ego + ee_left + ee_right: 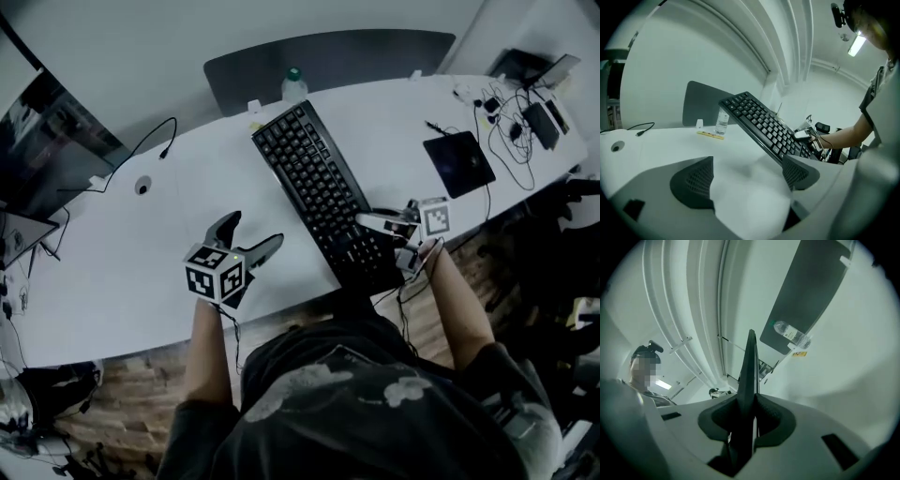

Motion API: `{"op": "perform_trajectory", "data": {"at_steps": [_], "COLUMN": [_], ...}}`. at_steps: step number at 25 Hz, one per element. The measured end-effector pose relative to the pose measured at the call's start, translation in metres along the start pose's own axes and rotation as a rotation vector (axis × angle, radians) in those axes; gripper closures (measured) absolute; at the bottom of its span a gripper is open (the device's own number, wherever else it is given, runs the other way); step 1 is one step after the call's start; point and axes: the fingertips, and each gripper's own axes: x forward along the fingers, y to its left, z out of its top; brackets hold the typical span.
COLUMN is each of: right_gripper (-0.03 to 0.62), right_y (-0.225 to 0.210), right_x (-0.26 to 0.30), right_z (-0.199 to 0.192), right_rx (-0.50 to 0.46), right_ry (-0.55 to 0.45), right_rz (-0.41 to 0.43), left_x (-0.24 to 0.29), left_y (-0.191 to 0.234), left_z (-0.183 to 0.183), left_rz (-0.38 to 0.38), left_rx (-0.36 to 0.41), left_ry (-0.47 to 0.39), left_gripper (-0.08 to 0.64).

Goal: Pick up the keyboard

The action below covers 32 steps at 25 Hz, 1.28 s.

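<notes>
With the right tool (375, 223) clamped on the near right edge of the black keyboard (319, 183), aslant over the surface (141, 272), close the spread, empty left tool (247, 240) on its left edge, then lift level.

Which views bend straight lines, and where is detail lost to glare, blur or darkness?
Head view: dim, dark corners, table rim looks bowed. Left gripper view: strong fisheye, round black border, ceiling lamp glares, near jaws soft. Right gripper view: same fisheye; keyboard, edge-on in the jaws, a dark silhouette.
</notes>
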Motion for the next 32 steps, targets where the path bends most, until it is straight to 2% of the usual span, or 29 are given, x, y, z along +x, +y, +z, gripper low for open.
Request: {"op": "perform_trajectory", "data": {"at_steps": [4, 12, 21, 27, 32], "right_gripper": [0.503, 0.503, 0.502, 0.502, 0.502], "right_y": [0.015, 0.056, 0.069, 0.08, 0.08], "right_x": [0.001, 0.008, -0.003, -0.012, -0.021], "right_z": [-0.017, -0.06, -0.113, -0.121, -0.125], "right_rx": [0.015, 0.02, 0.127, 0.129, 0.145], "right_ry": [-0.121, -0.318, -0.467, -0.521, -0.539], "right_rz": [-0.06, -0.152, -0.286, -0.306, -0.302], "left_x": [-0.016, -0.062, -0.08, -0.08, -0.08], "left_y": [0.004, -0.003, -0.032, -0.051, -0.065], "left_z": [-0.011, -0.038, -0.078, -0.084, -0.092], "left_rz": [0.042, 0.063, 0.002, -0.01, 0.001], "left_rx": [0.006, 0.019, 0.009, -0.008, 0.011], "left_ry": [-0.017, -0.027, 0.039, 0.036, 0.053], "left_gripper": [0.316, 0.529, 0.546, 0.546, 0.546]}}
